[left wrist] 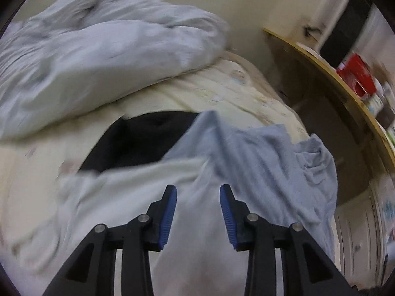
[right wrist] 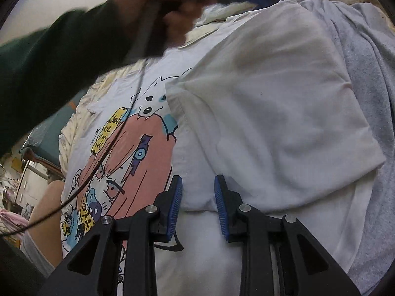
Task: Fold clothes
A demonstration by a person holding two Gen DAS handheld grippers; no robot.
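white tee (right wrist: pixel 259 103) under R gripper (right wrist: pixel 198 207), jaws apart

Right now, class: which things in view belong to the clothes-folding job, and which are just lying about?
Belongs to the job:
white printed T-shirt
light blue garment
black garment
right tool

Just lying about:
pale duvet
wooden shelf
red box

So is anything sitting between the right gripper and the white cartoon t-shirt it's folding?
Nothing visible. The right gripper stands directly over the white t-shirt, its jaws apart either side of the folded-over edge, with only shirt fabric beneath. The thin black cable hangs off to the left, across the print.
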